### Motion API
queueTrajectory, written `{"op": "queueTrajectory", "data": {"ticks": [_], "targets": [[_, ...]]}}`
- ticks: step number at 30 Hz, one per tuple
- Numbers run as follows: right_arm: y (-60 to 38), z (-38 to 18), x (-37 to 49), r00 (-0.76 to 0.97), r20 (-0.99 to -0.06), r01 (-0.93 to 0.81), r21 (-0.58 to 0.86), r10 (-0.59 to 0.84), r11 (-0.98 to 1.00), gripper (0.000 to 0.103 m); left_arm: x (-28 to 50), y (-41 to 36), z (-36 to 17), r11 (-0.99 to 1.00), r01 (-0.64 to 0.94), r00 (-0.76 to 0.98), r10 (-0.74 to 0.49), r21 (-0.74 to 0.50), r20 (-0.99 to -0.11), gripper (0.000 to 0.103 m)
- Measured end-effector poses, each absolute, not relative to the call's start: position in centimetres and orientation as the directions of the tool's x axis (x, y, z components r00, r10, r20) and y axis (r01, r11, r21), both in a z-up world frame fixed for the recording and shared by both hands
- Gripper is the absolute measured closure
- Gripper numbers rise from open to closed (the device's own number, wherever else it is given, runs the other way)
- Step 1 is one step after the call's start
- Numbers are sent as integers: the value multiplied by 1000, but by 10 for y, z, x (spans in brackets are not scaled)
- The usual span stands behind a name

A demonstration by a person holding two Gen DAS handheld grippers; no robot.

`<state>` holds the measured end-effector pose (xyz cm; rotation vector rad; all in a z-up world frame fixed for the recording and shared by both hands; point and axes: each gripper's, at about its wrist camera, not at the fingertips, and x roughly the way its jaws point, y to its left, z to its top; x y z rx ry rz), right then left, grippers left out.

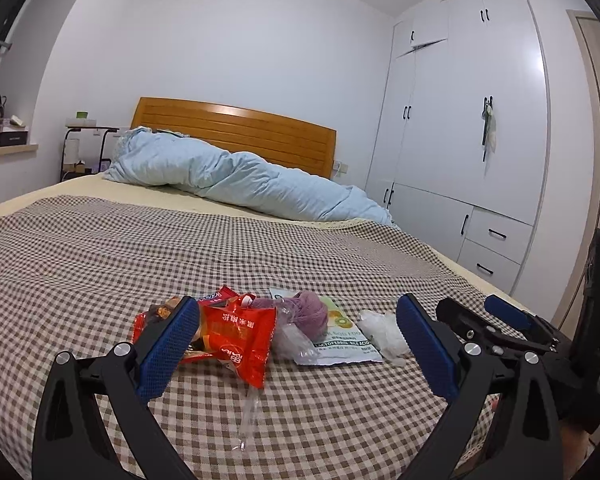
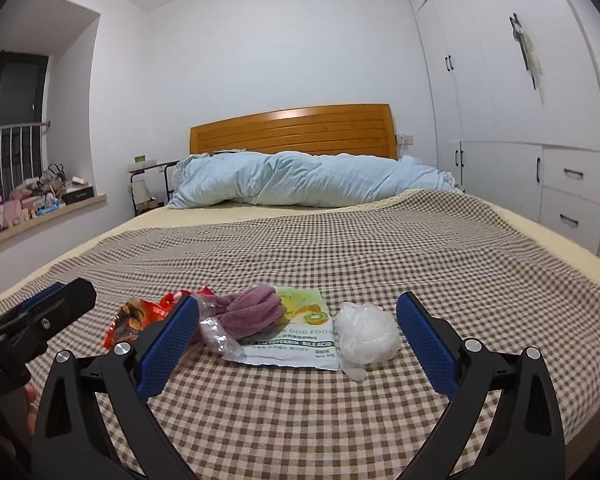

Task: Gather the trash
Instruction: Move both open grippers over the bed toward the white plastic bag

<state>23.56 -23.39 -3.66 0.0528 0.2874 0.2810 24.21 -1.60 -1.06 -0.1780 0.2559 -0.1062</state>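
I am holding both grippers low over the checked bedspread, aiming toward the wooden headboard. My left gripper is spread wide with nothing between its blue pads, and my right gripper is likewise gaping and empty.

The trash is lying in a loose row across the near part of the bed, its long axis running left to right in front of me. From the left: a red snack wrapper, a purple cloth bundle resting on a flat pet-food pouch, and a crumpled white plastic wad just beside the pouch's right edge. The pouch is lying flat with its printed text readable from my side.

The left view is showing the red wrapper in full, with a clear plastic strip trailing toward me; in the right view my finger is hiding most of that wrapper. The left view is also catching the right gripper at its right edge.
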Motion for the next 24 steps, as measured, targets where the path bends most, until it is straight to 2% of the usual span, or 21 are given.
{"op": "queueTrajectory", "data": {"ticks": [5,24], "targets": [[-230,-39,232,925,-275,-259,47,262,965,8,242,-19,-13,980,85,959,-129,-178,-253,8],[-228,-44,234,924,-307,-224,44,226,974,8,246,-24,-22,984,95,947,-136,-151,-292,8]]}}
